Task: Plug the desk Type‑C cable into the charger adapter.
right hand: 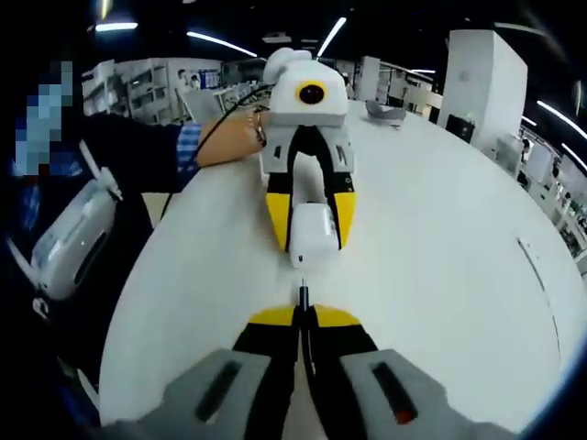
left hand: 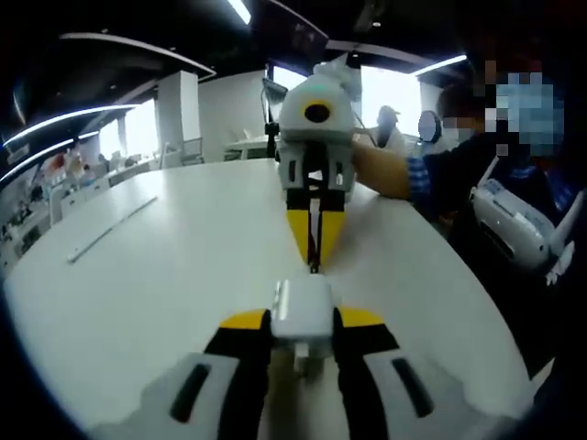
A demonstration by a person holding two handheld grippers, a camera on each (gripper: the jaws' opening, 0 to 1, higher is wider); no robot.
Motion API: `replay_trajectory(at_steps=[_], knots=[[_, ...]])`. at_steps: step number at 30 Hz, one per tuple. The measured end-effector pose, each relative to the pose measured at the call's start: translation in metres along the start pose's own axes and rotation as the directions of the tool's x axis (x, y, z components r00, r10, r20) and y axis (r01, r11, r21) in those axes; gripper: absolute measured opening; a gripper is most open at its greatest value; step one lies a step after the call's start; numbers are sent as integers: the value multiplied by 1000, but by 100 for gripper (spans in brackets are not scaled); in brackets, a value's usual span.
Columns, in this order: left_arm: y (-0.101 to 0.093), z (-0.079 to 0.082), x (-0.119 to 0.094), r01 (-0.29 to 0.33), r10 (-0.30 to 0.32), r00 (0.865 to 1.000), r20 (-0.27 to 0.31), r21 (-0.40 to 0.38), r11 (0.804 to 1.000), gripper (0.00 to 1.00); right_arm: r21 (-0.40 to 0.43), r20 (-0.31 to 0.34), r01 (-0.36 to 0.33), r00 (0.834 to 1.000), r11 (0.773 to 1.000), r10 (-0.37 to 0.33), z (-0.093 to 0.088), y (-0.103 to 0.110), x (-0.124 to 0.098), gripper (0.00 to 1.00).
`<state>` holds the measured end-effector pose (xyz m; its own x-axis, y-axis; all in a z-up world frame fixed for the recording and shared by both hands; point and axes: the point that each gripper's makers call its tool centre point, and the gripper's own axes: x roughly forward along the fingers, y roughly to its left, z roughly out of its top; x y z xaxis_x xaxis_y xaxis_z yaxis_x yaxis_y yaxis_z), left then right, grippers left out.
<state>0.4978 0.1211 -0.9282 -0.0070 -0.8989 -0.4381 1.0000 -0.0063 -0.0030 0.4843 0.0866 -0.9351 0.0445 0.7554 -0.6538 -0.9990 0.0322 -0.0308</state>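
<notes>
I clamp the charger adapter [left hand: 304, 312] in my left gripper [left hand: 303, 323] over the white table [left hand: 165, 275], port toward twelve o'clock, where my right gripper [left hand: 315, 240] pinches the Type‑C cable [right hand: 303, 295] plug, aligned just short.

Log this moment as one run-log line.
left gripper: shut on charger adapter | right gripper: shut on Type-C cable | plug tip facing adapter, not yet inserted | both over white table
</notes>
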Motion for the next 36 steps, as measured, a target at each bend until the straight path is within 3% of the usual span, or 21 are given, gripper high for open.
replay_trajectory(at_steps=[12, 36], knots=[[-6, 0, 3, 5, -5, 1000, 14, -8, 1000, 27, -16, 58, -7, 998, 1000, 8, 9, 4, 6, 4], [-6, 1, 5, 19, -18, 1000, 25, -17, 1000, 27, -5, 96, -24, 995, 1000, 25, 13, 4, 10, 4]])
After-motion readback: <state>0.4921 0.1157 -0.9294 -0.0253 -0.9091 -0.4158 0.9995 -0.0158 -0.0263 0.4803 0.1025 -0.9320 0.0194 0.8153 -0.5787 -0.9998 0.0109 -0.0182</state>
